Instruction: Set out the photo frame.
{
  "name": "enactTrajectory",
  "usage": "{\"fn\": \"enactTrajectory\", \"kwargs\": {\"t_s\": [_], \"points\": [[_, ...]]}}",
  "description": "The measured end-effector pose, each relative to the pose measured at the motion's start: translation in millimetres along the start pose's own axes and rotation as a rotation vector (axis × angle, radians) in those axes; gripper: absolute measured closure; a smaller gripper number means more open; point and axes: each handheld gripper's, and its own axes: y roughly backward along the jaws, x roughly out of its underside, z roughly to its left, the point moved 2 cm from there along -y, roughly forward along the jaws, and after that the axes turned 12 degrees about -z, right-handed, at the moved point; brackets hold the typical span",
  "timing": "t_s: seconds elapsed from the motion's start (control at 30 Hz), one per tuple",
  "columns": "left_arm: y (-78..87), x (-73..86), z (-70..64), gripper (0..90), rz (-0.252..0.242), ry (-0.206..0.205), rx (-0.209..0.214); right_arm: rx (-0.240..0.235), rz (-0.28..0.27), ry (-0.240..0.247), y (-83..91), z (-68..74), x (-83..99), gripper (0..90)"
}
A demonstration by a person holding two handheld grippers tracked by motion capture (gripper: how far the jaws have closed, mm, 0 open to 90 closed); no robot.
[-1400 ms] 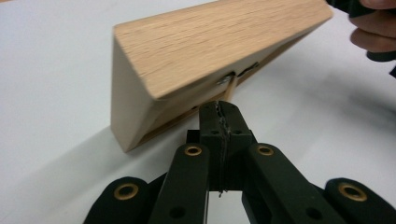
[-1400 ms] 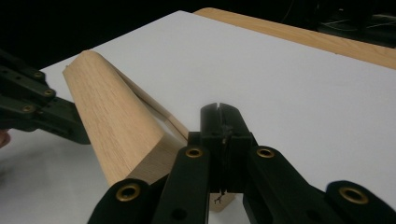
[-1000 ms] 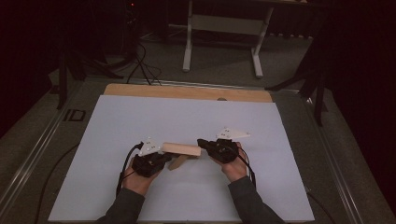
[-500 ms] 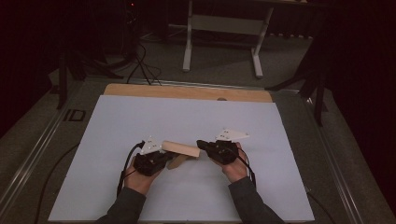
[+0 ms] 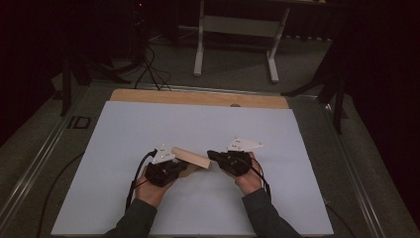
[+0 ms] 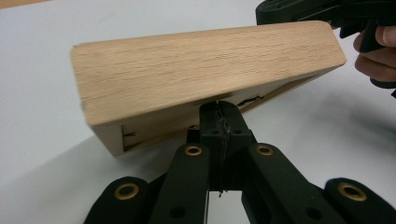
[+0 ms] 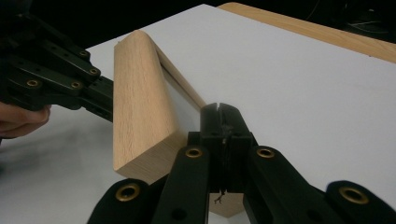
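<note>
Low in the centre of the high view, the wooden frame [image 5: 190, 158] is hanging between both grippers. The left gripper [image 6: 218, 122] and right gripper [image 7: 219, 122] are each pinching a thin lower edge (jaws nearly together). It looks stiff, light and smooth, so those narrow rims are probably the surest holds.

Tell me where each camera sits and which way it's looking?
High view: above the person's side, facing forward and down at the white table; both forearms and hands show.
Left gripper view: rides the left gripper, looking along its jaws.
Right gripper view: rides the right gripper, looking along its jaws.
All views share the wooden box.
</note>
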Motion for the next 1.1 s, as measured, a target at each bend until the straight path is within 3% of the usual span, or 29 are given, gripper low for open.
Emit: {"fn": "enactTrajectory", "kwargs": {"t_s": [1.1], "points": [[-11.8, 1.3, -13.0, 89.7, 0.020, 0.000, 0.054, -0.019, 0.011, 0.028, 0.6, 5.8, -0.1, 89.6]]}}
